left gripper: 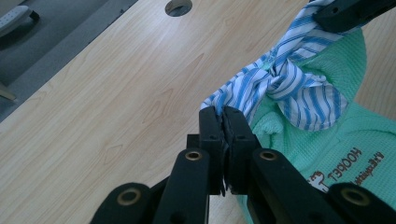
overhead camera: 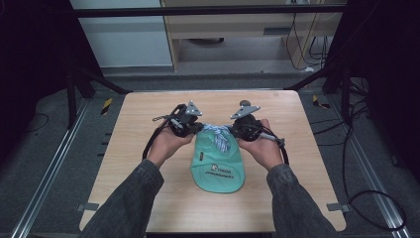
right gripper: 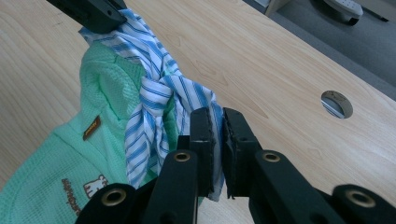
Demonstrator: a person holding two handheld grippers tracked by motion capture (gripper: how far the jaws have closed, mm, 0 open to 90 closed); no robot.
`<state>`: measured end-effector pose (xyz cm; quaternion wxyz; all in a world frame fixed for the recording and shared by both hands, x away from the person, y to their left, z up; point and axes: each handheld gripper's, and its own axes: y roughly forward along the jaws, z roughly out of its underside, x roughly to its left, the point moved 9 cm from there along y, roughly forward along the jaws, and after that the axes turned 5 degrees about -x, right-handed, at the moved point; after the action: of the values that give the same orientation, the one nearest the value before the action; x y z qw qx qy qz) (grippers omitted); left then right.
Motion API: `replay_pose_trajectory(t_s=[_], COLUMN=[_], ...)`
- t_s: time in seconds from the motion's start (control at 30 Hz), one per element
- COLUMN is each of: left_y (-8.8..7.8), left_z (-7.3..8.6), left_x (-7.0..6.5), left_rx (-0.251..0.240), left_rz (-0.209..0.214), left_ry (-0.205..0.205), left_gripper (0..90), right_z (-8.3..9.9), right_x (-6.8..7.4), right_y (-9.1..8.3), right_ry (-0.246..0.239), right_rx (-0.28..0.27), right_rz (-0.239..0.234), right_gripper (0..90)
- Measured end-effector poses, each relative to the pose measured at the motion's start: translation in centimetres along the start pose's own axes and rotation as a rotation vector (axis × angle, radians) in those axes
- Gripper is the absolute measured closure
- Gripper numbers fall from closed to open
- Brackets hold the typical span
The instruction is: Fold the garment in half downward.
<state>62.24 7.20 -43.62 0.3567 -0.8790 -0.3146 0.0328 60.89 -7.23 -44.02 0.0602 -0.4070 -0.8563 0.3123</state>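
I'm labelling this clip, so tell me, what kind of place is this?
Probably a lab recording station, not a home: a bare wooden table framed by dark metal struts, loose cables across grey carpet, and a person working on a green garment with handheld grippers.

Table: I see a light wooden top beneath the fingers.
Hole: round cable opening beyond the fingertips.

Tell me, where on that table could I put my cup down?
Bare wood lies left of the left gripper, right of the right gripper, and along the table far edge. The middle is crowded by the green garment and striped cloth.
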Motion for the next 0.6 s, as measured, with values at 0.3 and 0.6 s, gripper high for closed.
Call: replay_pose_trajectory(t_s=[0.3, 0.6], left_y=[0.4, 1.5], left_z=[-0.1, 0.4], left_x=[0.4, 0.4], left_rx=[-0.012, -0.005], left_rz=[-0.013, -0.012], left_ry=[-0.008, -0.015], left_gripper=[87.9, 87.9], right_z=[-0.2, 0.8], right_x=[-0.5, -0.6], right_y=[0.6, 1.3], right_ry=[-0.008, -0.008], right_rx=[0.004, 0.008], right_rz=[0.018, 0.015], right_gripper=[83.5, 83.5])
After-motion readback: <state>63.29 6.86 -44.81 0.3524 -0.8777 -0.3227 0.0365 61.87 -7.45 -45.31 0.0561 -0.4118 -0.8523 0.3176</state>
